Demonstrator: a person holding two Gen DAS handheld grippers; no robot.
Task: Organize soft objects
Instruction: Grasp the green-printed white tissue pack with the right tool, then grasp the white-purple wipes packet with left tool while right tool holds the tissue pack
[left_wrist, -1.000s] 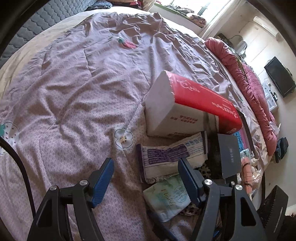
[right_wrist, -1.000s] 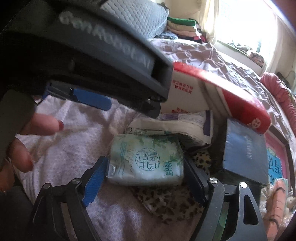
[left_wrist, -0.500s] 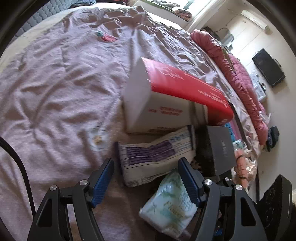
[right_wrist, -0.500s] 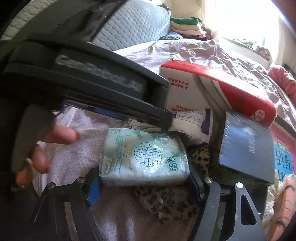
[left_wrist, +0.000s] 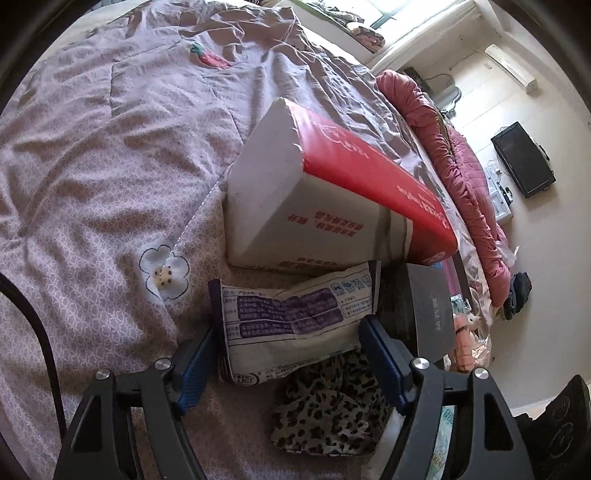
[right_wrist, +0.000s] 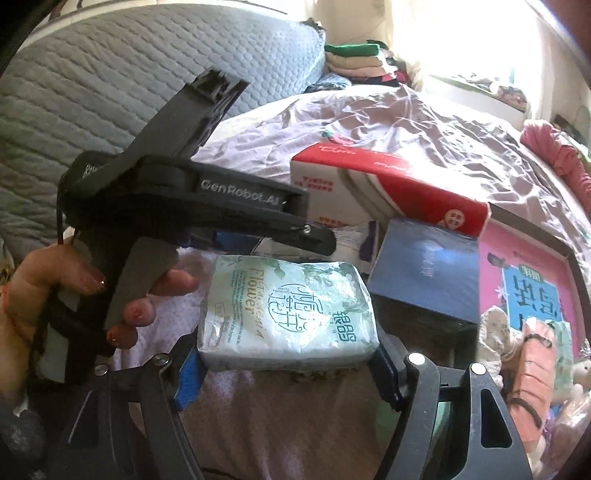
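Note:
My left gripper (left_wrist: 288, 360) straddles a white and purple soft pack (left_wrist: 291, 317) that lies on the lilac bedspread (left_wrist: 110, 184). Its jaws are opening, and the blue pads sit at the pack's two ends without squeezing it. My right gripper (right_wrist: 288, 369) is shut on a pale green tissue pack (right_wrist: 288, 314), held just above a leopard-print cloth (left_wrist: 325, 413). A large red and white tissue brick (left_wrist: 332, 206) leans behind the purple pack. In the right wrist view a hand (right_wrist: 147, 295) holds the left gripper's black housing (right_wrist: 236, 192).
A dark box (right_wrist: 424, 273) stands right of the packs, with a pink book (right_wrist: 528, 280) and plush toys (right_wrist: 532, 354) beyond it. A pink quilt (left_wrist: 461, 155) runs along the bed's far edge. A grey padded headboard (right_wrist: 110, 92) and folded clothes (right_wrist: 354, 59) are behind.
The right gripper closed on the green pack and lifted it off the leopard cloth. The left gripper dropped forward until its fingers came to either side of the purple pack.

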